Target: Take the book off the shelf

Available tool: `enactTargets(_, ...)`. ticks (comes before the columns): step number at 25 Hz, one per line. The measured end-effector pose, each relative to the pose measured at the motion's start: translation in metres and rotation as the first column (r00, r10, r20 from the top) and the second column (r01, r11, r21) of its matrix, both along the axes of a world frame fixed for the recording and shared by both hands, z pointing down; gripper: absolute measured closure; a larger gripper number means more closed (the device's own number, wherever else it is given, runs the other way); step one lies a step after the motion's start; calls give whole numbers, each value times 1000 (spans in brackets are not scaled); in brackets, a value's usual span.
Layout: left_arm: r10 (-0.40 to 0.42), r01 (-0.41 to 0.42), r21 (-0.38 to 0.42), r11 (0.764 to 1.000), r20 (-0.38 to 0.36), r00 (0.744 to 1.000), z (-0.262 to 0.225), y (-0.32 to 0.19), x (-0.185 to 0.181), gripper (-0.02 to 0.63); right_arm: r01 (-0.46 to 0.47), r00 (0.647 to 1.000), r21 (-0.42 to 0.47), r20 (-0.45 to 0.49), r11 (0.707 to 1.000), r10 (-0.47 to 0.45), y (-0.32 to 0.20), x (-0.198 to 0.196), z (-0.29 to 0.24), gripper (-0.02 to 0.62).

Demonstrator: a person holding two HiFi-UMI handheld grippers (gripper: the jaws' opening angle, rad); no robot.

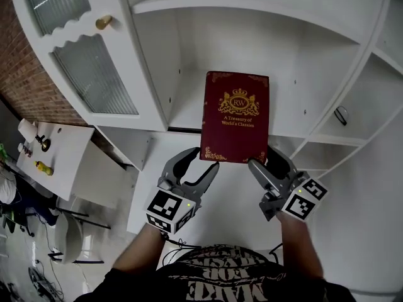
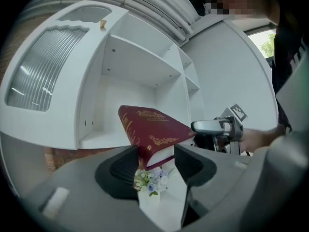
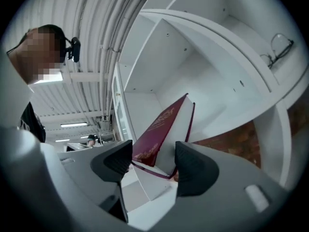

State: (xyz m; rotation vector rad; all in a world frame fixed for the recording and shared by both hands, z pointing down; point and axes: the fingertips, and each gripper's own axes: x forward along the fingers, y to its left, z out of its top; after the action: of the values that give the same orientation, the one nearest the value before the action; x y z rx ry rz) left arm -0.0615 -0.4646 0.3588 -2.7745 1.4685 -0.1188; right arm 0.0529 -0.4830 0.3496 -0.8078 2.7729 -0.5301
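Note:
A dark red hardback book (image 1: 236, 115) with a gold crest on its cover is held up in front of the white cabinet's open shelf (image 1: 182, 115), above the counter. My left gripper (image 1: 200, 167) is shut on its lower left corner, and the left gripper view shows that corner of the book (image 2: 152, 127) wedged between the pads of the left gripper (image 2: 155, 161). My right gripper (image 1: 269, 163) is shut on the lower right corner. In the right gripper view the book (image 3: 161, 129) stands tilted between the jaws of the right gripper (image 3: 153, 161).
A ribbed-glass cabinet door (image 1: 94, 74) with a brass knob (image 1: 103, 22) stands open at the left. A pair of glasses (image 1: 340, 114) lies on the right-hand shelf. A white counter (image 1: 220, 212) lies under the grippers, with small flowers (image 2: 150, 180) below. A side table (image 1: 47, 150) is far left.

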Motion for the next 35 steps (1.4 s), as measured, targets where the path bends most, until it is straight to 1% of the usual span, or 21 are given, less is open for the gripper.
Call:
enactTargets(2, 31, -31, -28, 999, 2, 1000, 5, 4, 1, 356, -30, 999, -42, 9, 999, 31, -5, 2, 5, 334)
enactTargets(3, 41, -41, -40, 998, -9, 999, 7, 4, 0, 351, -44, 999, -53, 2, 998, 45, -7, 3, 8, 369)
enactTargets(4, 44, -45, -49, 998, -23, 999, 8, 5, -1, 351, -53, 999, -58, -8, 997, 53, -9, 2, 10, 388)
enactTargets(8, 43, -53, -85, 995, -110, 993, 6, 6, -4, 347, -61, 998, -51, -30, 997, 59, -9, -1, 14, 393)
enactTargets(10, 37, -51, -83, 995, -158, 987, 2, 5, -8, 347, -60, 997, -39, -46, 997, 58, -9, -5, 17, 393)
enactTargets(12, 19, -35, -86, 996, -178, 984, 0, 5, -12, 347, -62, 995, -18, -75, 998, 61, -6, -8, 19, 393)
enactTargets(16, -11, -4, -91, 996, -165, 986, 0, 12, -15, 347, -75, 990, 56, -113, 996, 81, 5, -12, 14, 394)
enactTargets(20, -17, 5, -76, 997, -161, 987, -4, 23, -16, 348, -81, 987, 137, -125, 987, 98, 19, -14, -2, 396)
enactTargets(26, -18, 18, 2, 1000, -152, 988, -26, 48, -21, 357, -90, 987, 203, -116, 975, 115, 46, -18, -25, 396)
enactTargets(28, -17, 19, 11, 1000, -144, 989, -32, 59, -22, 357, -94, 986, 222, -112, 971, 121, 56, -20, -32, 396)
enactTargets(30, -19, 24, 29, 999, -142, 990, -39, 74, -26, 357, -96, 985, 244, -113, 965, 127, 71, -24, -39, 396)
enactTargets(33, -25, 37, 85, 996, -137, 990, -50, 97, -32, 359, -100, 984, 276, -117, 956, 137, 98, -28, -45, 397)
enactTargets(35, -22, 36, 94, 995, -144, 989, -54, 104, -34, 359, -104, 983, 285, -114, 953, 141, 106, -30, -49, 398)
